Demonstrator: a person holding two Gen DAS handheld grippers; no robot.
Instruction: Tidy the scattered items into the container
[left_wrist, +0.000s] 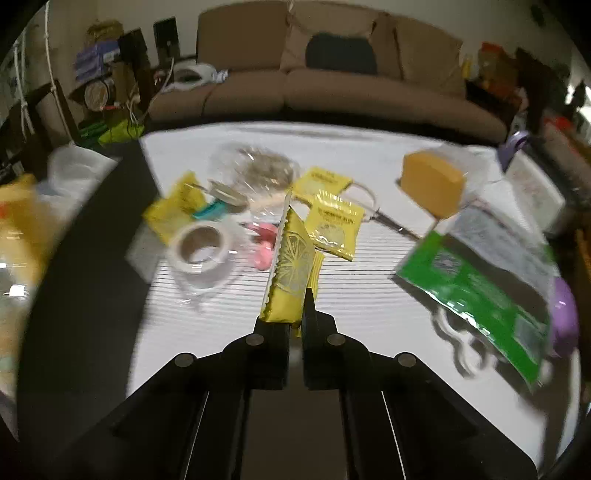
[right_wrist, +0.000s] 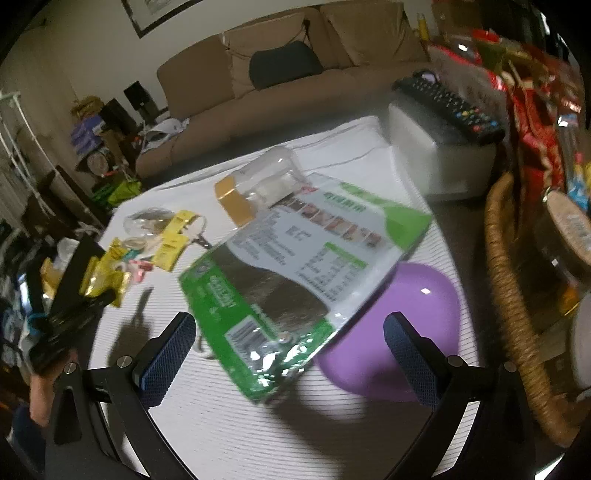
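Note:
My left gripper (left_wrist: 290, 314) is shut on a yellow lemon-print sachet (left_wrist: 290, 269) and holds it upright above the white cloth (left_wrist: 354, 306). The right wrist view shows that gripper (right_wrist: 105, 295) at the far left with the sachet (right_wrist: 105, 277) in it. My right gripper (right_wrist: 291, 354) is open wide, its blue pads (right_wrist: 173, 350) clear of everything. Just ahead of it a large green pouch (right_wrist: 295, 258) lies tilted, one edge resting on a purple bowl (right_wrist: 399, 332). More yellow sachets (left_wrist: 334, 225), a tape roll (left_wrist: 201, 251) and a pink clip (left_wrist: 264, 243) lie scattered.
An orange-lidded clear jar (left_wrist: 430, 184) lies on its side beside scissors (left_wrist: 391, 221) and a clear bag (left_wrist: 255, 170). A wicker basket (right_wrist: 506, 295) stands at the right edge. A white box (right_wrist: 443, 158) carries a remote (right_wrist: 450, 103). A sofa (left_wrist: 332, 92) sits behind.

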